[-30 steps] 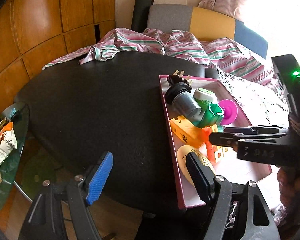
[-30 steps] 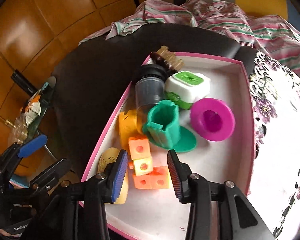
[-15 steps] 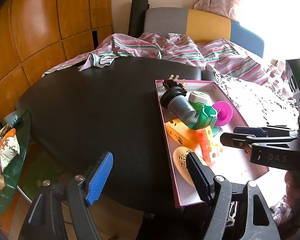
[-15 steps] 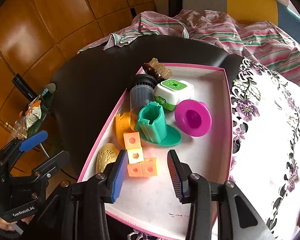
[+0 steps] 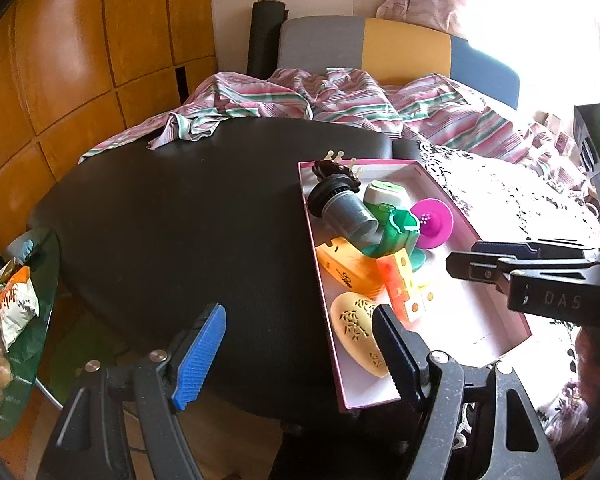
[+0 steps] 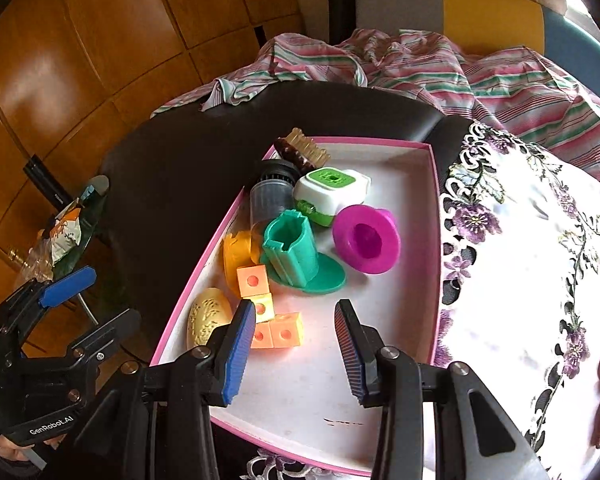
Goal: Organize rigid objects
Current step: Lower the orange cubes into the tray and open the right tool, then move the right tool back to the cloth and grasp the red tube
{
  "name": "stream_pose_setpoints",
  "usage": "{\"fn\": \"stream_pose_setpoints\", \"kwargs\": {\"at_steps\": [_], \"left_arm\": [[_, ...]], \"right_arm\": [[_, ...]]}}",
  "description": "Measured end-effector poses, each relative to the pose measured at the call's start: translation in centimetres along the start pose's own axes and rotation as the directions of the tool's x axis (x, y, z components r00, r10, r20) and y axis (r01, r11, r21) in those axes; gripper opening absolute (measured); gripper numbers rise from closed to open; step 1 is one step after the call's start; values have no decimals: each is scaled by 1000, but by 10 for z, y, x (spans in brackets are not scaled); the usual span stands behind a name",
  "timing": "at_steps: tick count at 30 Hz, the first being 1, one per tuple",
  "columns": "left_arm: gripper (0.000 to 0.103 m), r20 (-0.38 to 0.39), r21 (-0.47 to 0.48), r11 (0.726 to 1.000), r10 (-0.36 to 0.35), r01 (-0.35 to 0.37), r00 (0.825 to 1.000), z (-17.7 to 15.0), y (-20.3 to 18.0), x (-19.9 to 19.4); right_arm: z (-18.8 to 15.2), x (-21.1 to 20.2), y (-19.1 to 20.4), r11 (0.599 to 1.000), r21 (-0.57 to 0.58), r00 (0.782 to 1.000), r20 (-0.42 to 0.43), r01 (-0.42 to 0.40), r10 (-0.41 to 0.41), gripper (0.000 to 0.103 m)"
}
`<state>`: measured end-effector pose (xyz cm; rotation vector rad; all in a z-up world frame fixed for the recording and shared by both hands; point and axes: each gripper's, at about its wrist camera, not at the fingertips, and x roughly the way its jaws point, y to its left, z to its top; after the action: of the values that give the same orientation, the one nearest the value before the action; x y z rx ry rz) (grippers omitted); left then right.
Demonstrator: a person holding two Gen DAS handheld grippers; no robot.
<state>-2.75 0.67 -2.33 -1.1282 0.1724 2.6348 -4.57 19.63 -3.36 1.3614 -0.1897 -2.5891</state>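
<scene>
We see pink-rimmed tray at black table edge, toys crowding its left half, right half bare. Left gripper jaws apart over table, empty. Right gripper jaws apart above tray, empty. Ridged pads; glossy orange cubes.

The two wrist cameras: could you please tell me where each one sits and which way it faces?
Left wrist: on the left hand-held gripper, looking down over the black table at the pink box; its open fingers and the right hand-held gripper show.
Right wrist: on the right hand-held gripper, looking down into the box; its fingers and the left one show.
Shared: box, green cup, striped cloth.
</scene>
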Motion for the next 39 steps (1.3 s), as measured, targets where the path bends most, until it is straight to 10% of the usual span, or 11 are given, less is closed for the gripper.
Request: {"fn": "stream_pose_setpoints", "kwargs": {"at_steps": [23,32,39], "left_arm": [[76,12,107,992,-74,73,997,13,-47,-4],[76,15,164,977,-139,134,990,22,-78,-4],[76,3,223,955,-200,194,980,31,-113,-2]], "right_arm": [[-20,-73,-142,937,282,973,40,208,-228,43],[-54,-124,-244,774,544,920,8,325,-392,43],[-115,-141,-322,547,781,902,-46,301,-429,44]]}}
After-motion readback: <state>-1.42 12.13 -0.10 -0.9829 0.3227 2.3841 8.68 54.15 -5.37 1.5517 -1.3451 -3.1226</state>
